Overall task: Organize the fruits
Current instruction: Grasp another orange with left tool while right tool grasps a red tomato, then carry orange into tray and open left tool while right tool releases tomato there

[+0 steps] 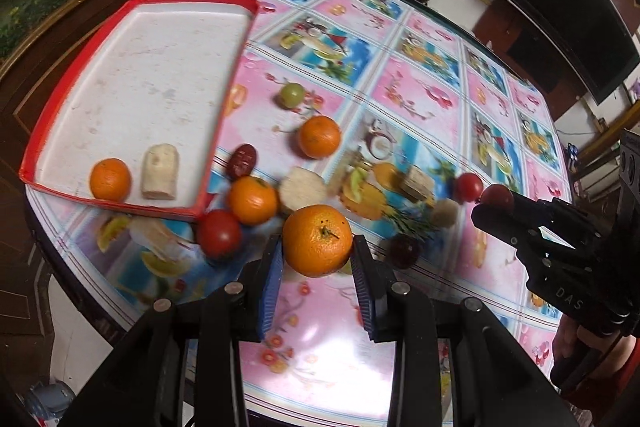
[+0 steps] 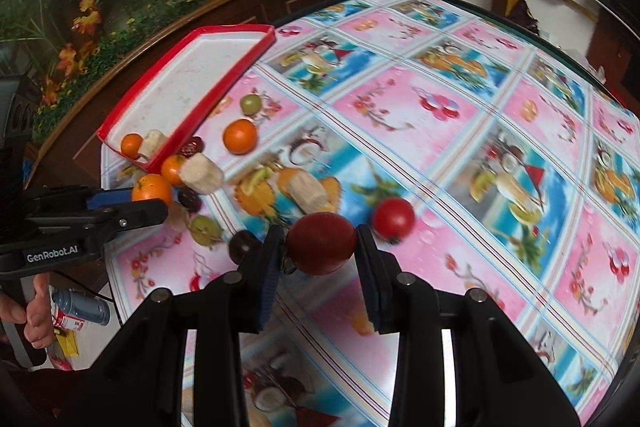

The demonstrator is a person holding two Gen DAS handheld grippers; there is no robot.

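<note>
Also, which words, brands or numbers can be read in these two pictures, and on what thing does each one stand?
"DAS" on the side of the right gripper, seen from the left wrist.
"GenRobot.AI" on the side of the left gripper, seen from the right wrist.
The can on the floor carries a label, but it is too small and blurred to read.
The tablecloth shows only pictures, no readable words.

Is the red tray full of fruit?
No, the red tray holds only one small orange and one pale banana piece; most of its white floor is bare.
</note>
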